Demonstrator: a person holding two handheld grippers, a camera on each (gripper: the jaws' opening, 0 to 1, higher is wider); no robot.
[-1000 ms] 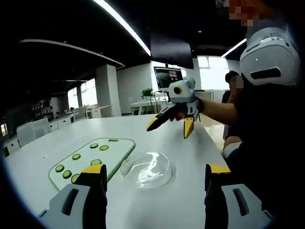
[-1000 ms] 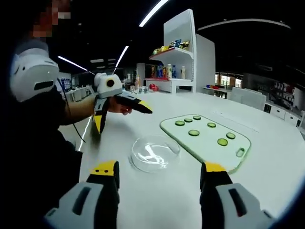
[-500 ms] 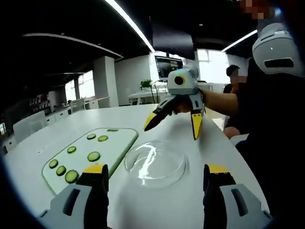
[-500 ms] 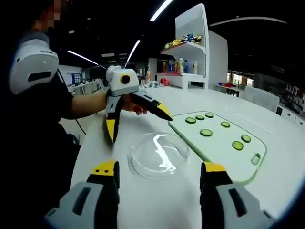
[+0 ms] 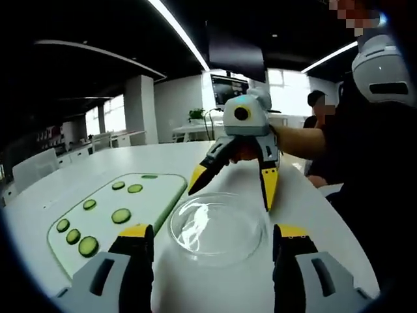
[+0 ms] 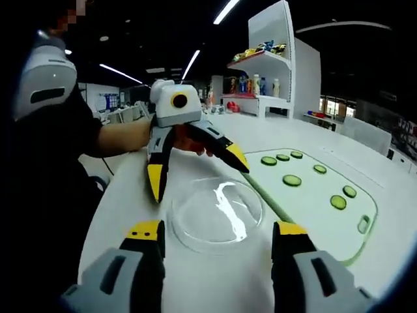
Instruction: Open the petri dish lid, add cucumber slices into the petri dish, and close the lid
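Note:
A clear petri dish [image 5: 216,226] with its lid on rests on the white table [image 5: 98,173], seen also as the dish [image 6: 217,212] in the right gripper view. Several cucumber slices [image 5: 120,215] lie on a pale green-edged cutting board [image 5: 156,190] beside it; the slices [image 6: 291,180] and board [image 6: 313,208] appear to the right in the right gripper view. My left gripper [image 5: 207,238] is open just short of the dish, as the left gripper [image 6: 195,168] beyond the dish in the right gripper view. My right gripper [image 6: 217,236] is open, facing the dish, and appears as the right gripper [image 5: 232,181] from opposite.
A person in dark clothes [image 5: 371,189] holds both grippers at the table's edge. White shelves with bottles and packets [image 6: 260,72] stand behind the table. Other tables and chairs [image 5: 39,171] fill the room behind, and a monitor [image 5: 229,104] stands far back.
Both grippers have moved closer to the petri dish from opposite sides; the dish now looks larger between each pair of jaws. Dish and slices have not moved.

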